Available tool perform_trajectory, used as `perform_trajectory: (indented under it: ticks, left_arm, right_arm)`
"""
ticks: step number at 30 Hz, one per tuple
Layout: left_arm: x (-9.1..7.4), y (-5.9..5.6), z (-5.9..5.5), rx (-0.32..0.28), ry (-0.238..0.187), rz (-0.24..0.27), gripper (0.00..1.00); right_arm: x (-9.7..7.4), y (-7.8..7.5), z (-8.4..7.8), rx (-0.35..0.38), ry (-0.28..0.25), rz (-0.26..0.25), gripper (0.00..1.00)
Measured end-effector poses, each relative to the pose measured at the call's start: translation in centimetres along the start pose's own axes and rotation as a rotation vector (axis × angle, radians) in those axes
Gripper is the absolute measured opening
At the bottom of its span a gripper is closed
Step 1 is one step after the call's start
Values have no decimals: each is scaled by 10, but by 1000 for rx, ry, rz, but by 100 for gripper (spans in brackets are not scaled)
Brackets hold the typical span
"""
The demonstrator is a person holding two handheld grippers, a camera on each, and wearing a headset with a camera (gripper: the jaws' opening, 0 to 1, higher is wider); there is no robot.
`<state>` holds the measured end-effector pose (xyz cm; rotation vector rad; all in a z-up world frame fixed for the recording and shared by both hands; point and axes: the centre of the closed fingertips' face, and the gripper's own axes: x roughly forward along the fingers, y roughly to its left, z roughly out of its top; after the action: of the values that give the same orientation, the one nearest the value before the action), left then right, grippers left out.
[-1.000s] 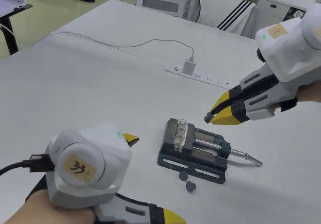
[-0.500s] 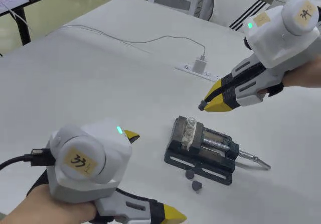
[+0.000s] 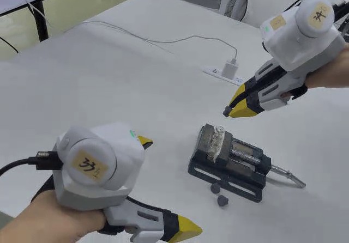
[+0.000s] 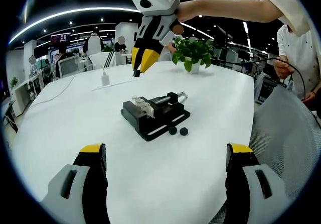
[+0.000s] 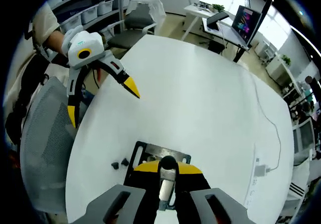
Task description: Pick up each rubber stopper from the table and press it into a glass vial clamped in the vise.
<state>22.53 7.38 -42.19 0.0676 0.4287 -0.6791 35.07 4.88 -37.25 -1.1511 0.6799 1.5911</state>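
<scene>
While left hand-held gripper [image 4: 165,151] gapes, right gripper view shows right hand-held gripper [image 5: 168,170] clamping rubber stopper [image 5: 168,161].

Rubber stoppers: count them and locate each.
3. Two stoppers lie on the table beside the vise; a third stopper is pinched in the right gripper. More may hide in the vials.

vials [image 3: 216,143]: clear, upright in vise [image 3: 248,170] | two dark stoppers [image 3: 222,200]: beside vise | third stopper [image 5: 167,162]: in right tool [image 3: 231,110]
</scene>
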Motion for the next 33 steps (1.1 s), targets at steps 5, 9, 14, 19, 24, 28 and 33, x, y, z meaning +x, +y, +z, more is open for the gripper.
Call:
perform_trajectory:
  ticks: [5,9,14,19,24,28,33]
  left_arm:
    - [1,1,-2,-8,0,2,99]
    - [2,1,-3,-16,0,4,99]
    - [4,2,-3,-20,-1,1,99]
    - [6,3,-5,-25,3,0,99]
    - [7,6,-7,-28,8,-3,99]
    - [9,8,-9,-28,16,-6,99]
    - [10,10,-11,-32,18,-7,99]
  right_arm:
    - [7,-2,-3,-11,29,14,5]
    - [13,-5,-7,-22,55,22,5]
    - [22,-11,-15,-32,94,35,5]
    - [28,-14,-22,-32,122,41,5]
    - [35,-14,-28,-33,137,50,5]
    - [38,-16,-30,-27,146,54,5]
    - [43,-13,-32,-32,163,61,5]
